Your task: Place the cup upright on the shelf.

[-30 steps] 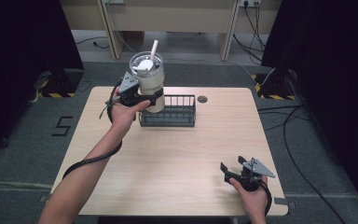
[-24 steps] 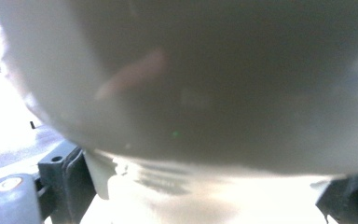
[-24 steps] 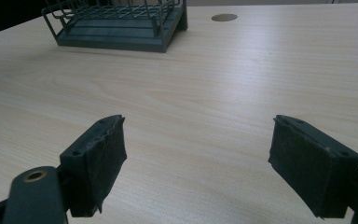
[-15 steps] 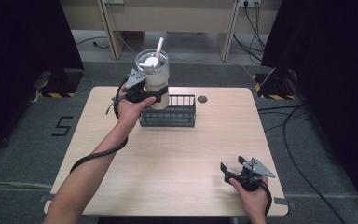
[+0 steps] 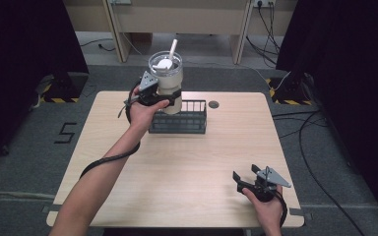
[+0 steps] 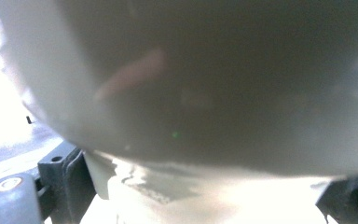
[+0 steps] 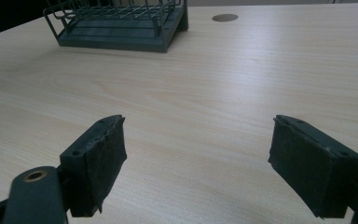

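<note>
A pale tumbler (image 5: 168,81) with a clear lid and a white straw hangs in the air above the dark wire rack (image 5: 178,119). My left gripper (image 5: 163,97) is shut on the tumbler's body, and the tumbler's blurred wall (image 6: 205,88) looms right in front of the left gripper view, with the jaws at either side. My right gripper (image 5: 247,176) rests near the table's front right corner, open, with nothing between its pads (image 7: 97,163). The rack (image 7: 116,23) stands far ahead in the right gripper view.
The light wooden table (image 5: 187,182) has a round cable hole (image 5: 213,104) right of the rack. Cables run across the grey floor at right. A wooden bench stands beyond the table's far edge.
My left gripper has lifted the tumbler higher and a little to the right, above the rack's left end. The right gripper has stayed in place.
</note>
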The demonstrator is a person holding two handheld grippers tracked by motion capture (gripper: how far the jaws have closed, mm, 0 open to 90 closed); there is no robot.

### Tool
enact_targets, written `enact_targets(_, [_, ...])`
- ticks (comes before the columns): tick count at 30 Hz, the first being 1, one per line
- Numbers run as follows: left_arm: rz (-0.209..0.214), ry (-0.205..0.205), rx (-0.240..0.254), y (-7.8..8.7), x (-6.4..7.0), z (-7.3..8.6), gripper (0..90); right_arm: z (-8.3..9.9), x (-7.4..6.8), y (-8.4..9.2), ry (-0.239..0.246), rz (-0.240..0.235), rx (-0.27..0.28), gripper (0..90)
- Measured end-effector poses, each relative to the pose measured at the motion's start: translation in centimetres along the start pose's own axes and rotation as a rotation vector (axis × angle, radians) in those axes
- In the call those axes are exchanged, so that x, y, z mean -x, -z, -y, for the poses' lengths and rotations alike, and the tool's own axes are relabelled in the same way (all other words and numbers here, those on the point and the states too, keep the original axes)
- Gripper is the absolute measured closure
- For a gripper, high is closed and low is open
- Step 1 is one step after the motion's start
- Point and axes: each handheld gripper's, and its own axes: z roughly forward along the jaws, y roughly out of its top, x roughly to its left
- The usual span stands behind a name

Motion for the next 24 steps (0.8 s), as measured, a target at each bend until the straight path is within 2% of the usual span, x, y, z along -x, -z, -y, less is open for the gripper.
enact_targets(6, [-0.006, 0.012, 0.000, -0.5, -0.1, 0.1, 9.7, 0.0, 0.0, 0.0, 0.001, 0.000, 0.000, 18.8])
enact_targets(7, [-0.006, 0.005, -0.006, -0.6, -0.1, 0.1, 9.7, 0.0, 0.0, 0.0, 0.001, -0.001, -0.001, 18.8])
enact_targets(8, [-0.011, -0.053, -0.014, -0.8, -0.3, 0.1, 9.6, 0.0, 0.0, 0.0, 0.001, -0.002, -0.002, 18.8])
enact_targets(9, [-0.009, -0.007, -0.014, -1.0, 0.0, 0.2, 9.6, 0.0, 0.0, 0.0, 0.001, -0.002, -0.002, 18.8])
enact_targets(10, [-0.009, -0.007, -0.014, -1.0, 0.0, 0.2, 9.6, 0.0, 0.0, 0.0, 0.001, -0.002, -0.002, 18.8])
enact_targets(11, [-0.009, 0.022, 0.008, -1.2, 0.2, 0.3, 9.6, 0.0, 0.0, 0.0, 0.002, -0.002, -0.001, 18.8])
enact_targets(16, [-0.013, 0.032, -0.007, -1.9, 0.1, 0.8, 9.7, 0.0, -0.1, 0.0, -0.004, -0.005, -0.003, 18.8])
enact_targets(17, [-0.017, 0.010, -0.034, -2.0, -0.1, 1.0, 9.7, 0.0, -0.1, 0.0, -0.004, -0.006, -0.002, 18.8])
enact_targets(24, [-0.022, 0.019, -0.047, -2.7, -0.1, 1.6, 9.6, 0.0, 0.0, 0.0, 0.002, -0.005, -0.002, 18.9])
